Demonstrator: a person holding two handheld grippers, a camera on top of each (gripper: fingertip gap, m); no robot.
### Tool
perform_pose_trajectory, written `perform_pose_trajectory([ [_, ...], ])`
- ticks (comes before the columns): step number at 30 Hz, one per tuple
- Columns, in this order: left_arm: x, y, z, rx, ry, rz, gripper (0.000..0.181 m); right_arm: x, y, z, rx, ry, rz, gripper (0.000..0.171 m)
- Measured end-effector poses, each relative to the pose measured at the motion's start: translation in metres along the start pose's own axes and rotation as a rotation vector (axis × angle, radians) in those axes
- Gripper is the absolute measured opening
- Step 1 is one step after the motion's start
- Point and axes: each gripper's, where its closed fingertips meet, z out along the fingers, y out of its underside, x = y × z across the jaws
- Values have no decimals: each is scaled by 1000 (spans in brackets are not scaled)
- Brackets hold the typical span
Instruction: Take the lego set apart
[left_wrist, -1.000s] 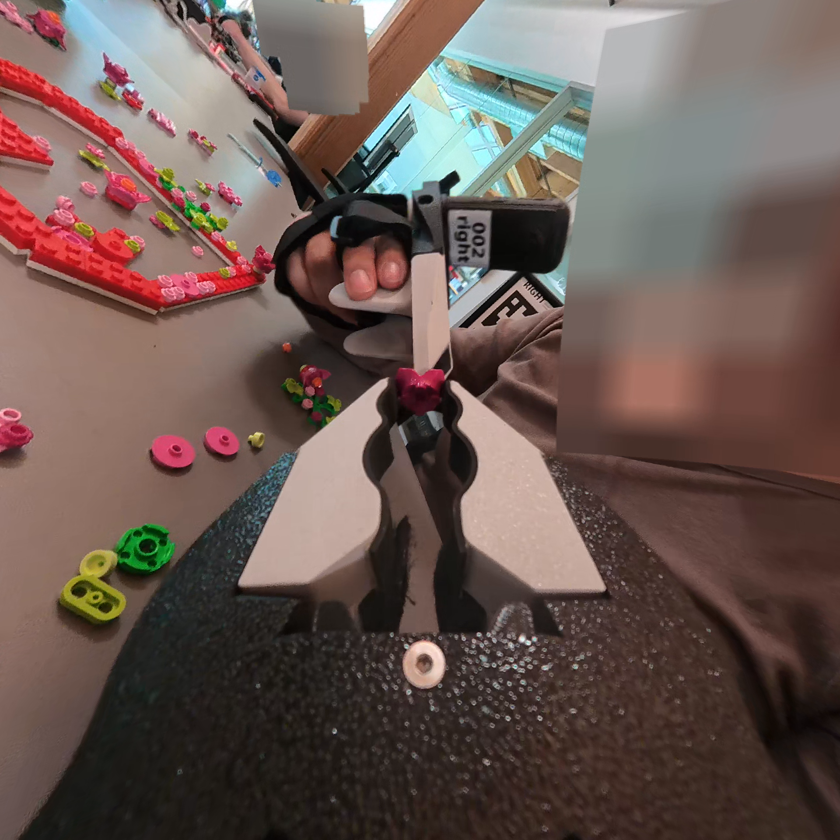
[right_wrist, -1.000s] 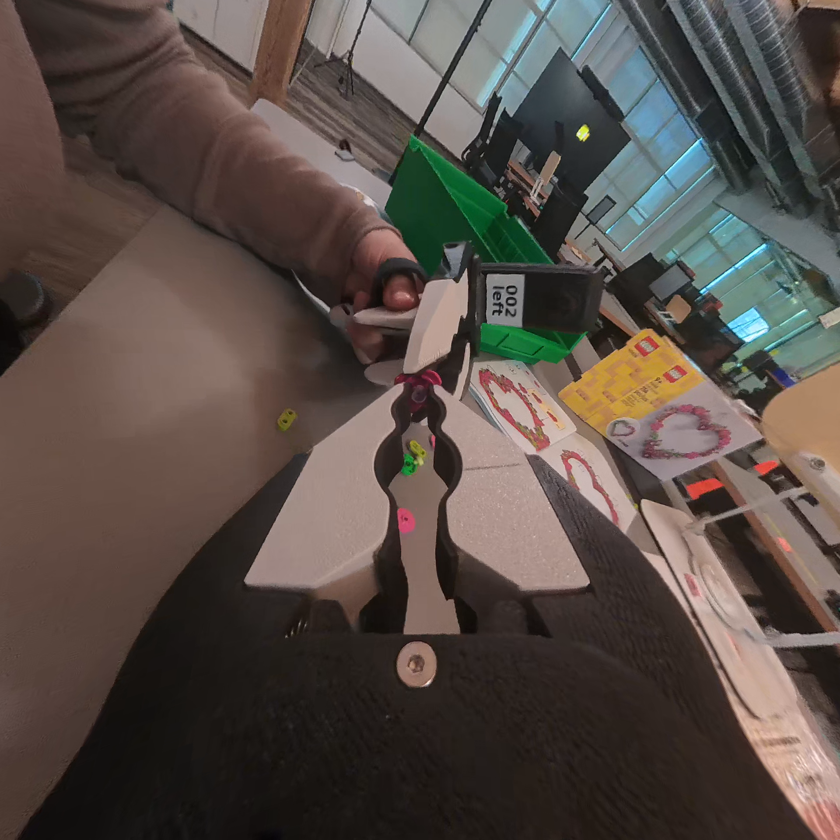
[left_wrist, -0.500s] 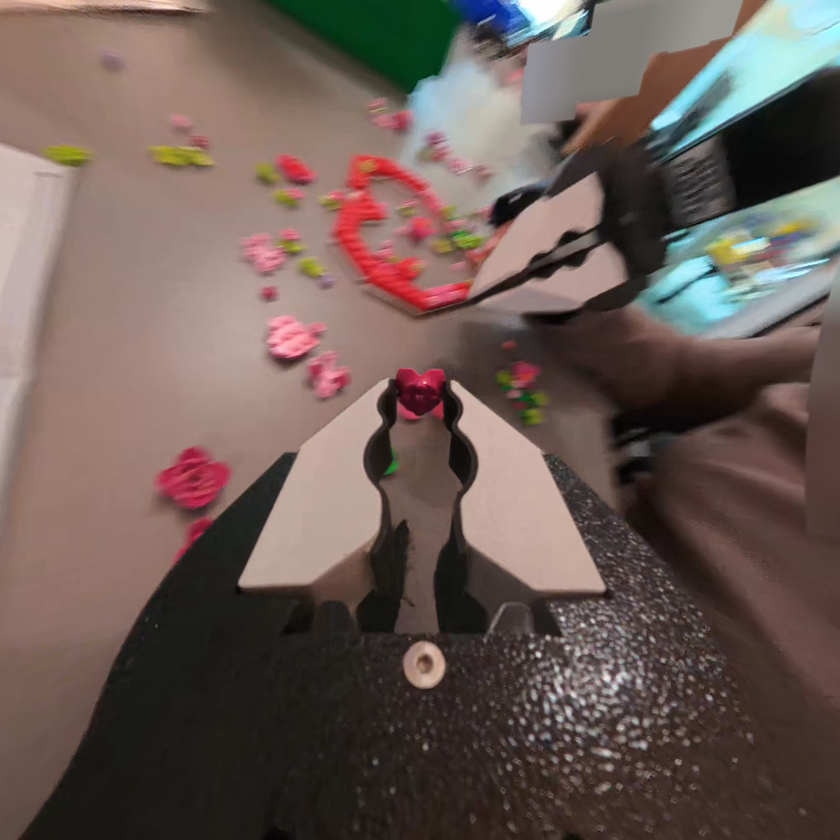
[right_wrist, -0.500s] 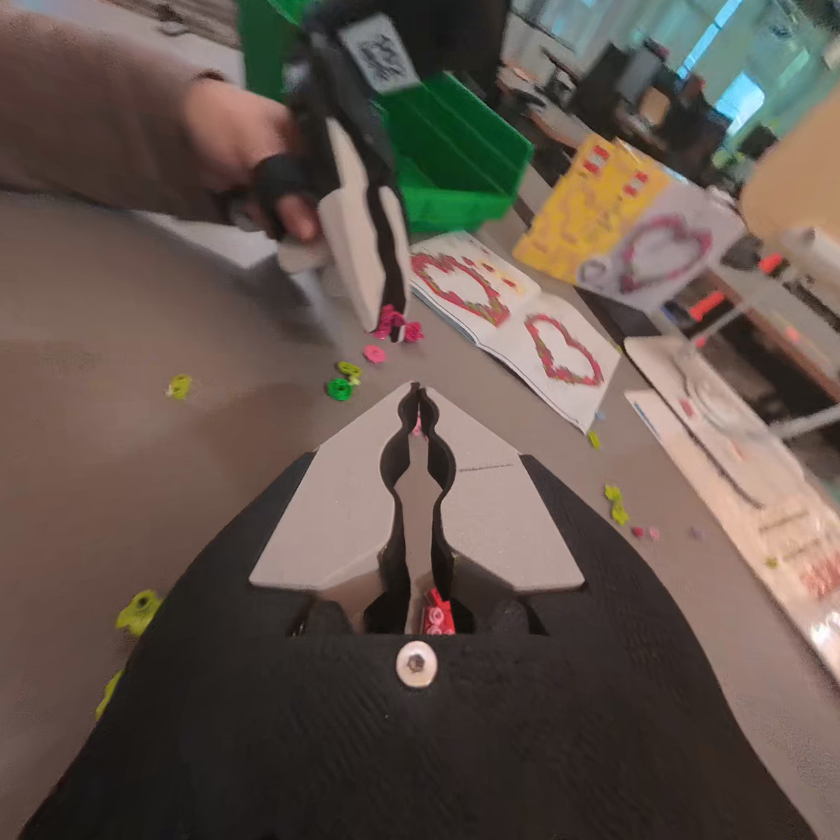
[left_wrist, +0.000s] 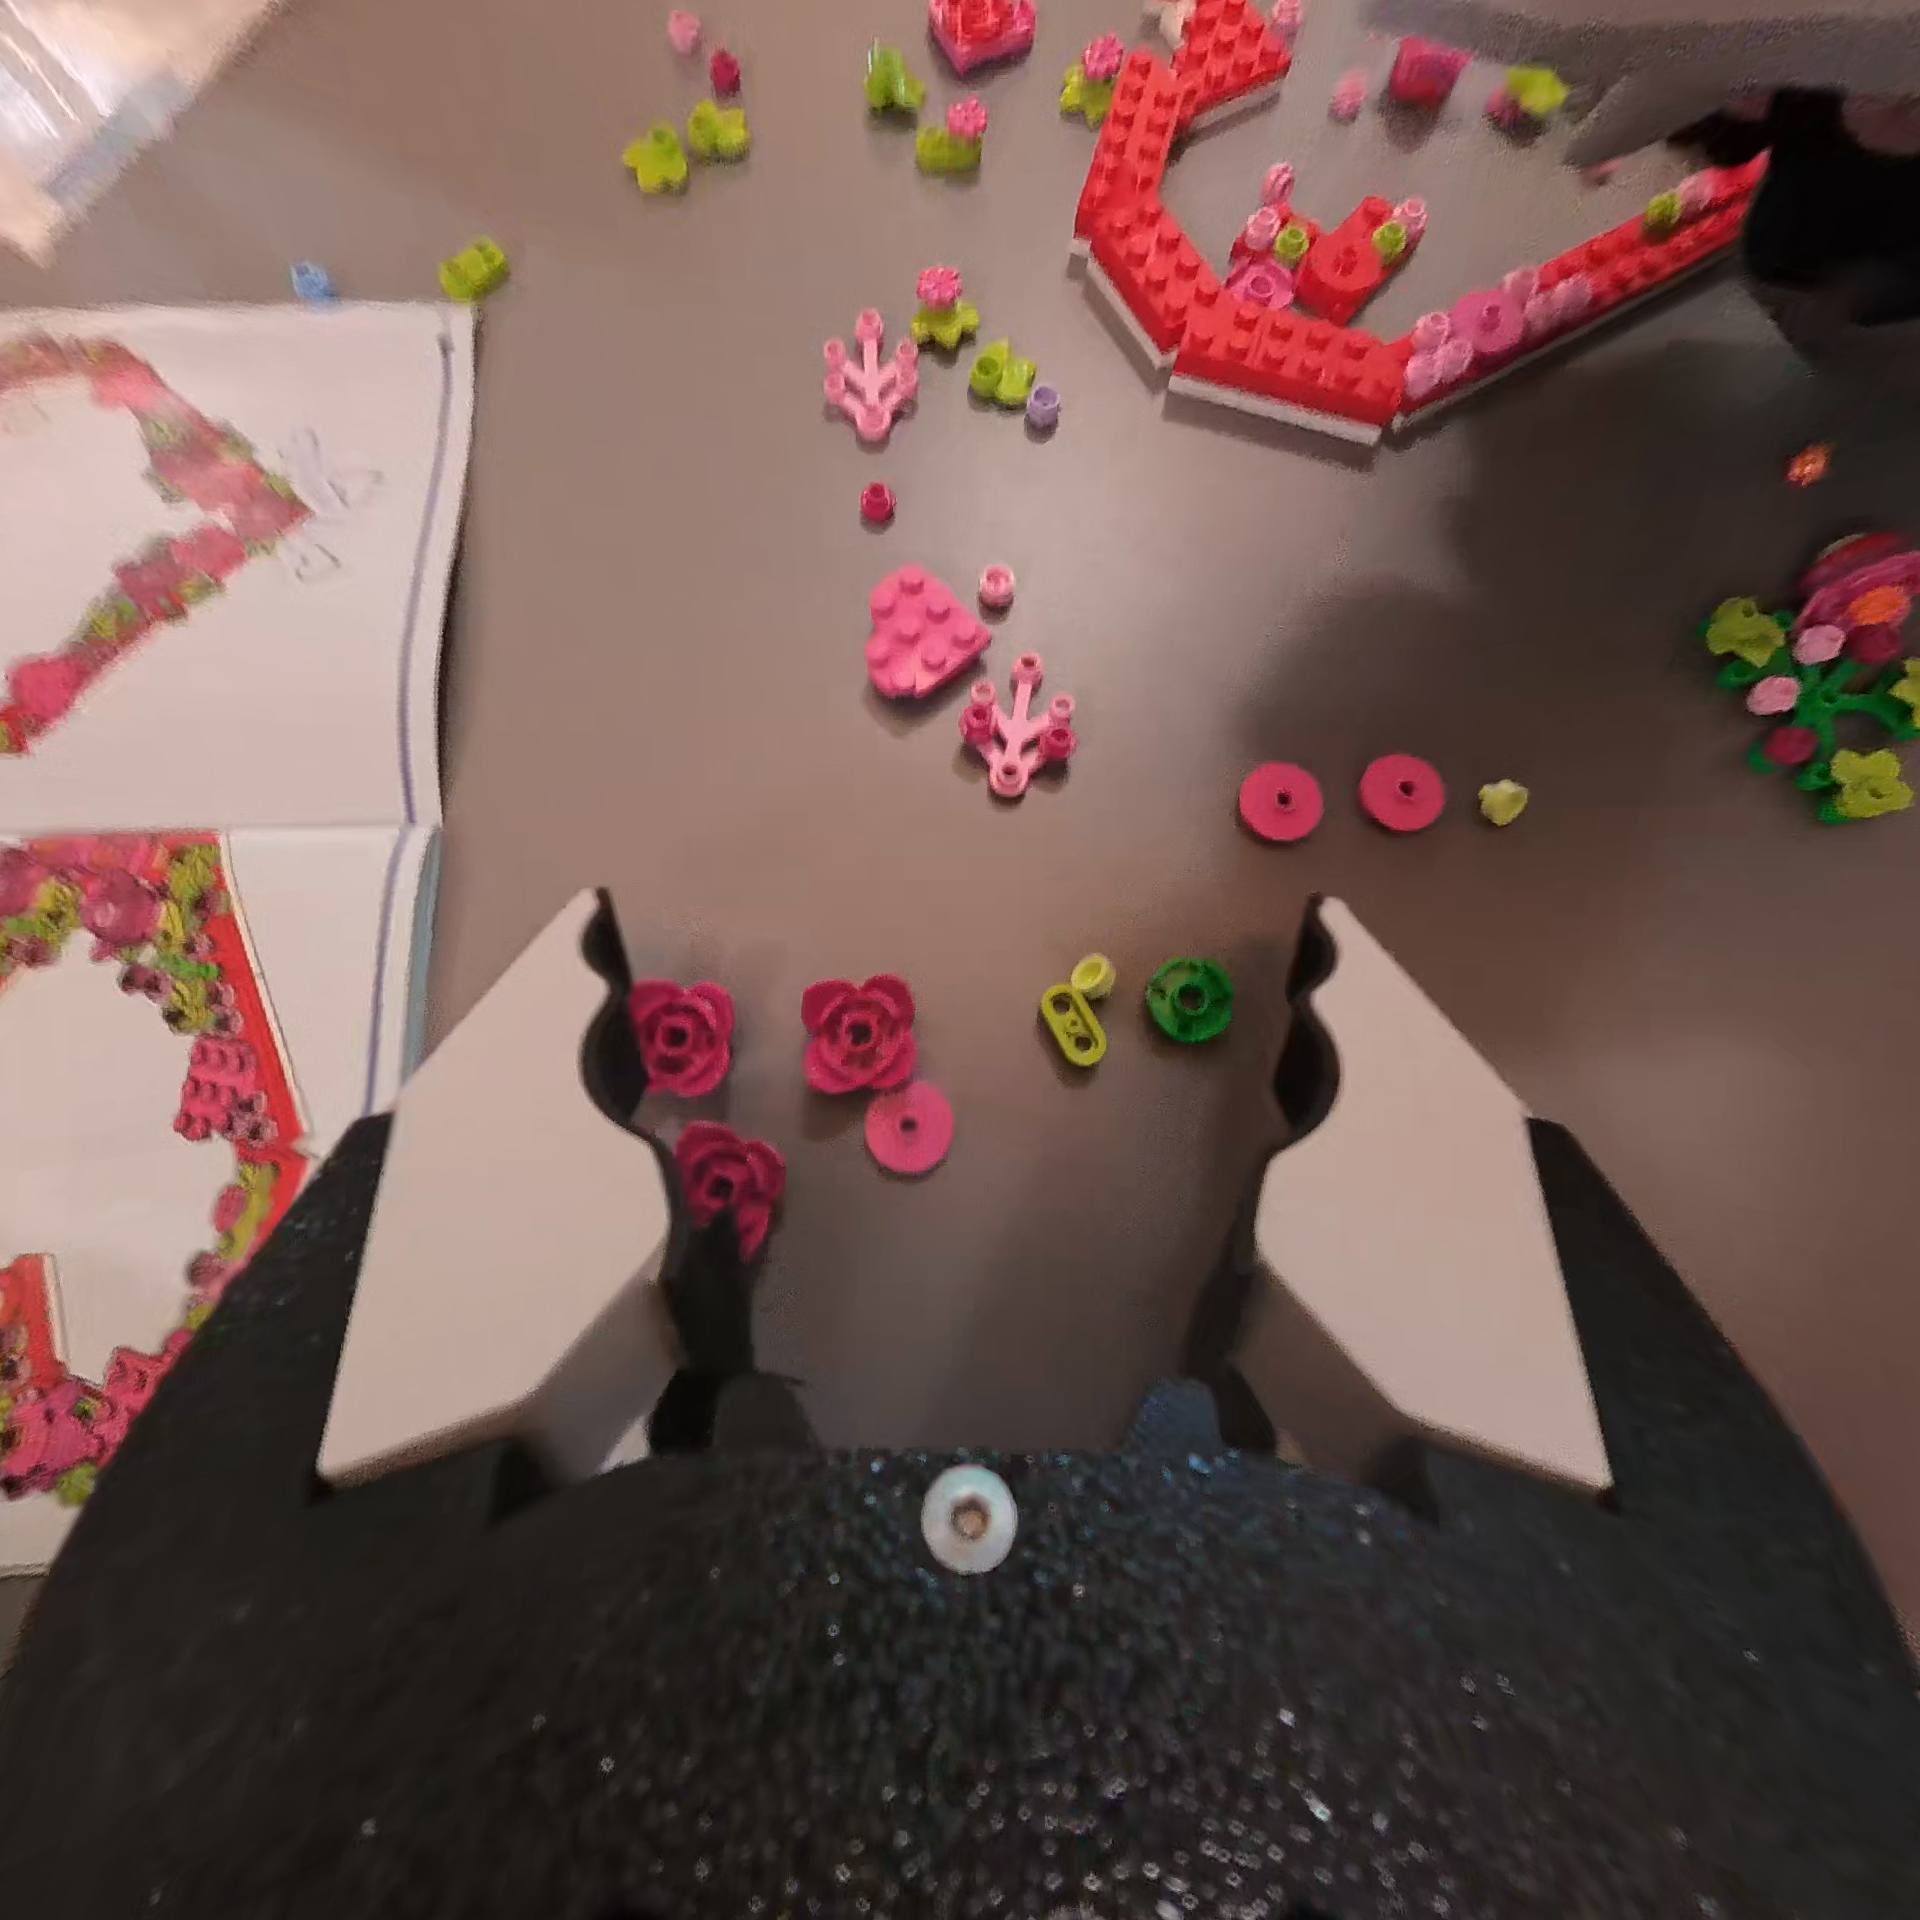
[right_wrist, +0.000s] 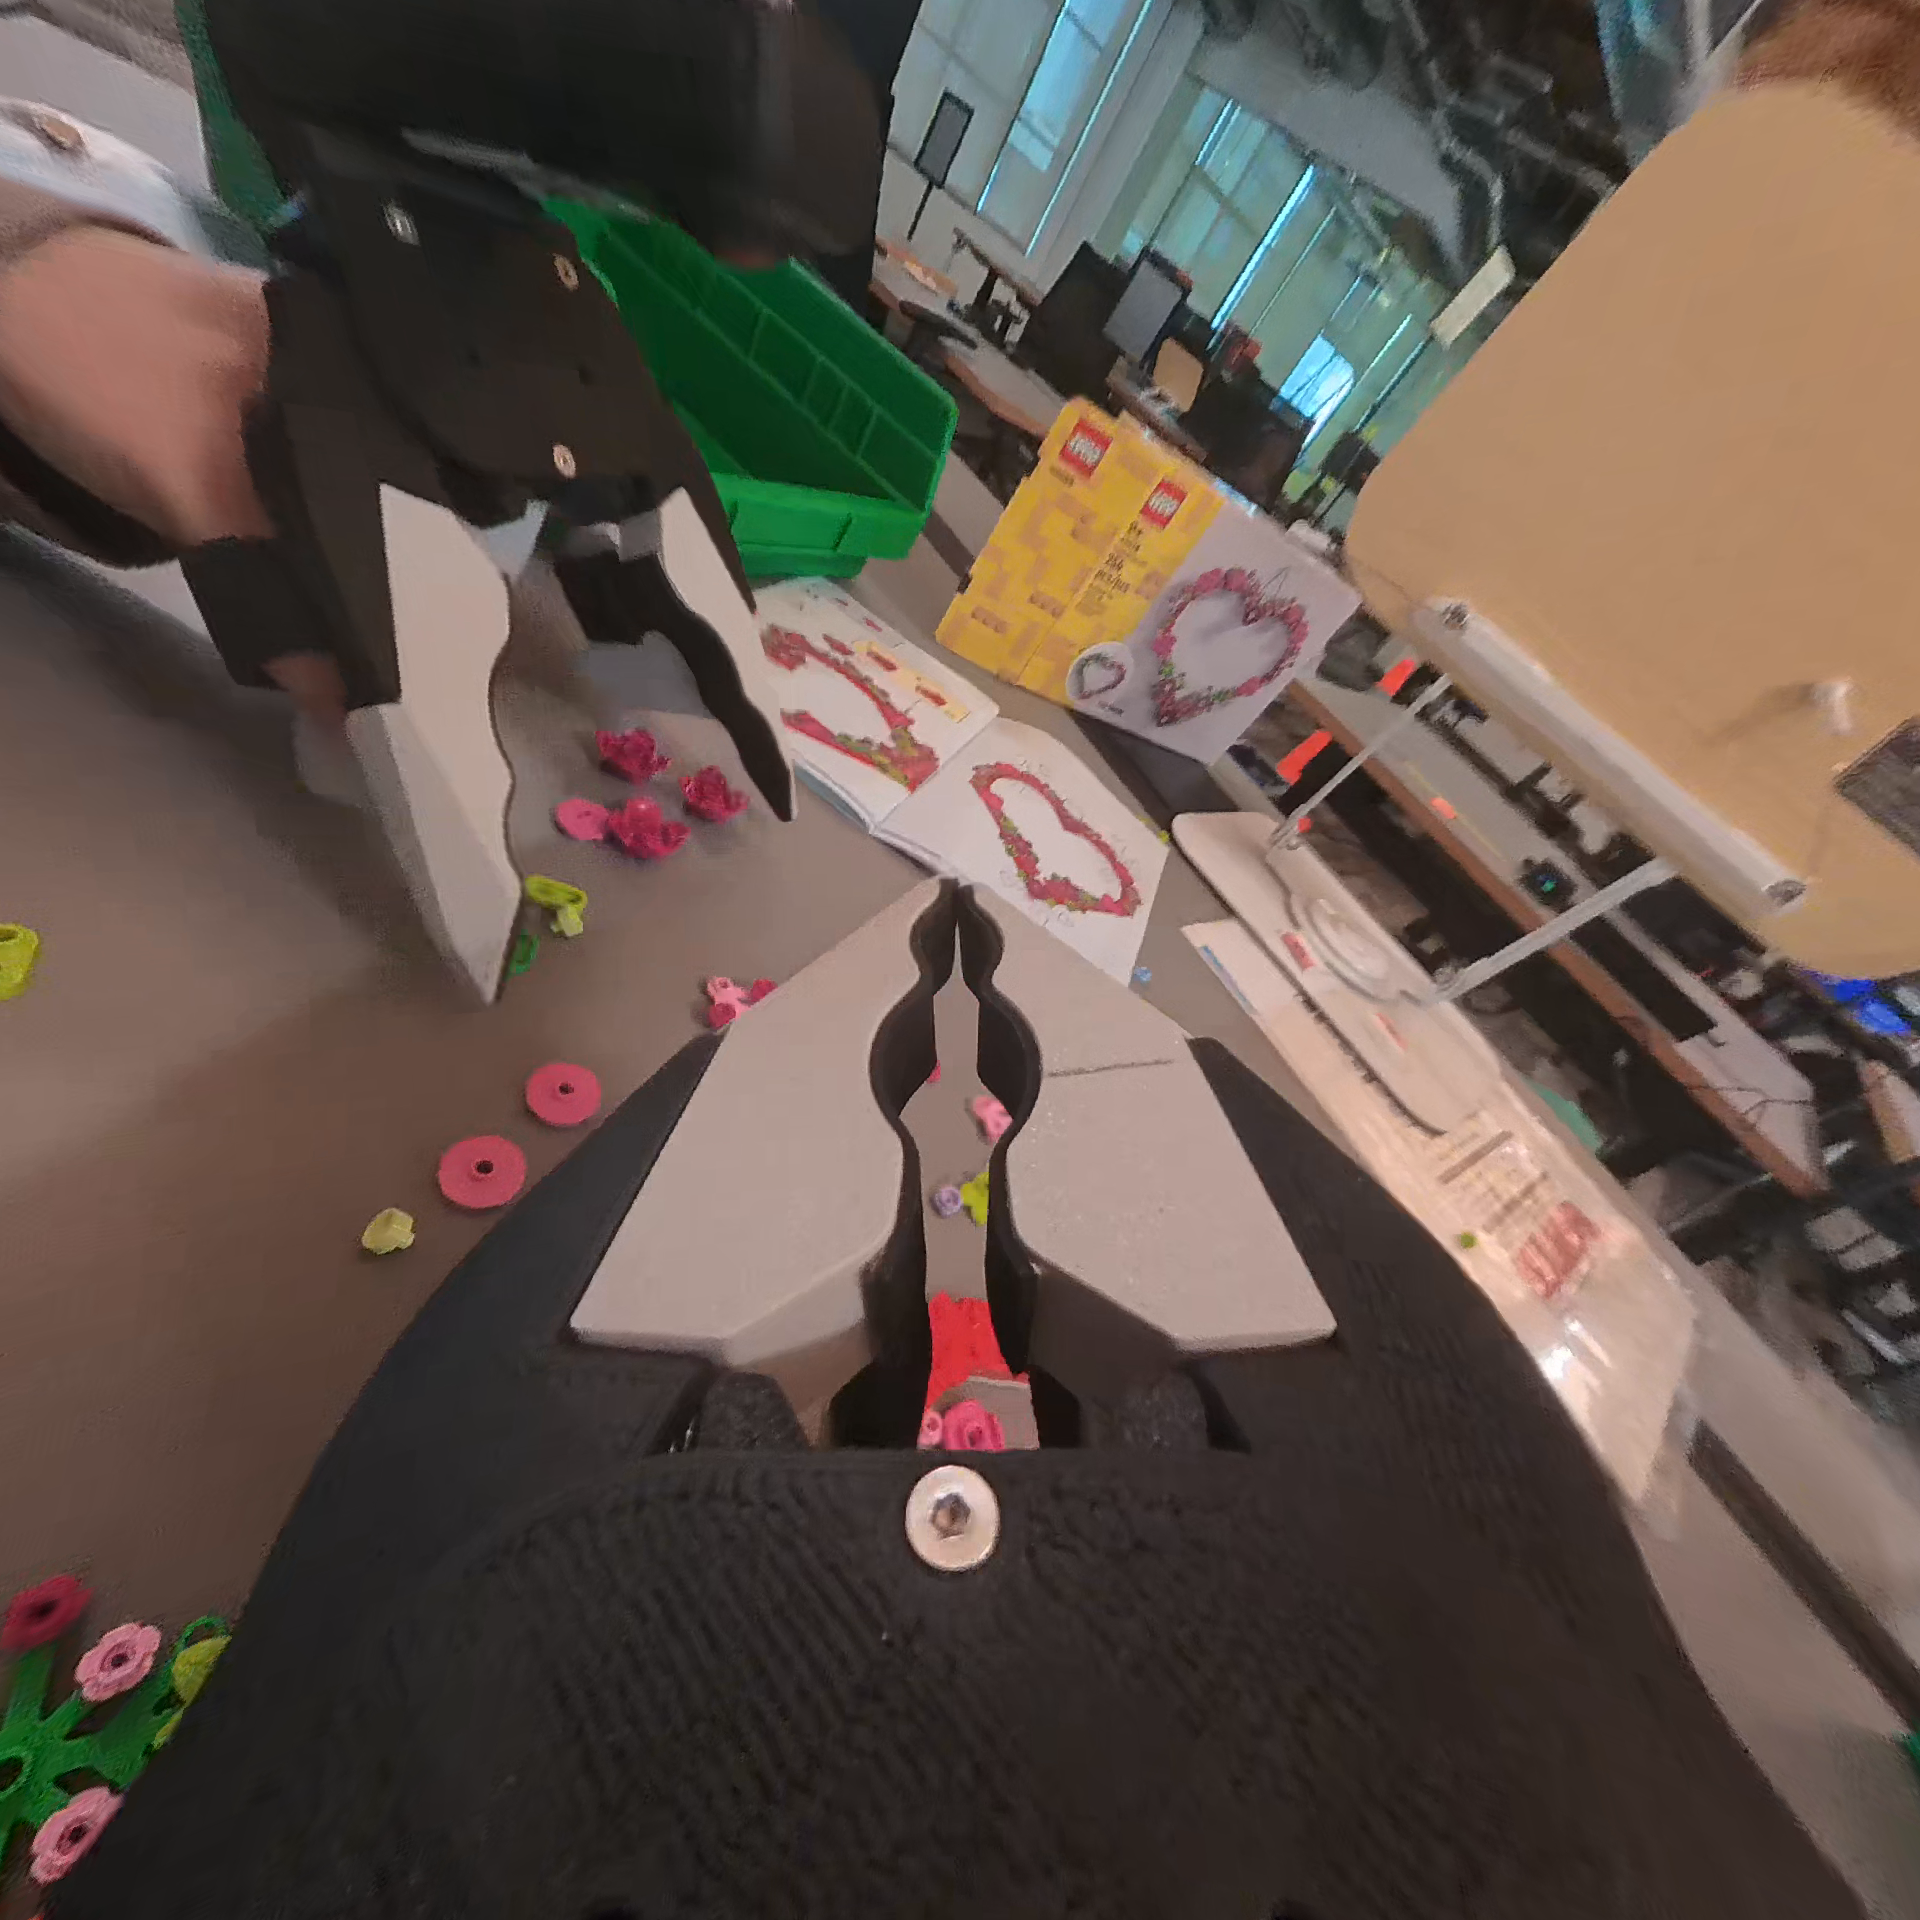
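Observation:
My left gripper (left_wrist: 958, 906) is wide open and empty, pointing down at the grey table. Three dark pink roses (left_wrist: 858, 1034) lie between its fingers, beside a pink disc (left_wrist: 908, 1127), a lime piece (left_wrist: 1075, 1013) and a green round piece (left_wrist: 1190, 1000). The red heart frame (left_wrist: 1247, 312) lies farther off, with small flowers still on it. My right gripper (right_wrist: 956, 904) is shut, with nothing visible between its tips. The right wrist view shows the left gripper (right_wrist: 634, 899) open over the roses (right_wrist: 644, 826).
An open instruction booklet (left_wrist: 208, 623) lies left of the roses. A pink heart plate (left_wrist: 920, 644), two magenta discs (left_wrist: 1281, 800) and a green flower cluster (left_wrist: 1829, 686) lie loose. A green bin (right_wrist: 790, 416) and a yellow box (right_wrist: 1143, 582) stand behind. The grippers' ends are close to 11 cm from one another. From the left gripper's tips to the pink heart plate (left_wrist: 920, 644) is close to 5 cm.
The two grippers have pulled apart. My left gripper swung down to the table and opened, letting go of the dark pink rose it held. My right gripper stays shut.

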Motion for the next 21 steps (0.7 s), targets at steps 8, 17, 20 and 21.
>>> perform_pose_trajectory([
  [8,-13,-59,-43,403,-159,126,145,21,-43,-121,170,203,93,22],
  [17,-18,-71,-54,544,-134,80,138,6,-36,-232,86,355,44,20],
  [20,-18,-73,-55,555,-149,102,136,4,-10,-256,54,420,59,20],
  [21,-18,-73,-55,559,-155,111,136,4,0,-263,44,445,68,20],
])
